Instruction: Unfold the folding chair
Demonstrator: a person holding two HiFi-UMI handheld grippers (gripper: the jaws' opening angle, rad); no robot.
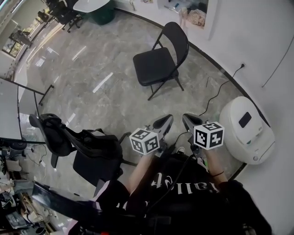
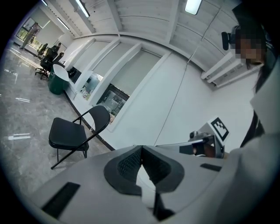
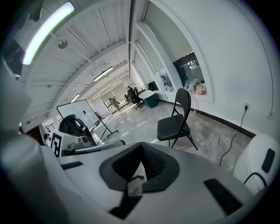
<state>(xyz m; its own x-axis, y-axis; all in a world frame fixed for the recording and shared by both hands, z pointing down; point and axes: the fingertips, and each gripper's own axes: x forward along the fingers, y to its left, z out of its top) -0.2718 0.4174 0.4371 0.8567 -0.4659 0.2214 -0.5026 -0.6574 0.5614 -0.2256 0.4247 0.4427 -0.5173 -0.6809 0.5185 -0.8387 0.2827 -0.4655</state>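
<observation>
A black folding chair (image 1: 158, 64) stands unfolded on the grey floor near the curved white wall, seat down and backrest up. It also appears at the left of the left gripper view (image 2: 66, 133) and right of centre in the right gripper view (image 3: 173, 126). My left gripper (image 1: 165, 122) and right gripper (image 1: 189, 120) hang side by side close to my body, well short of the chair. Both point toward it with jaws shut and nothing between them. The shut left gripper (image 2: 141, 151) and right gripper (image 3: 141, 148) fill the bottom of their own views.
A black office chair (image 1: 87, 149) stands close at my left. A white rounded appliance (image 1: 248, 131) sits by the wall at my right, its black cable (image 1: 216, 94) running across the floor. A whiteboard on a stand (image 1: 11, 108) is at far left, a green bin (image 1: 102, 13) far back.
</observation>
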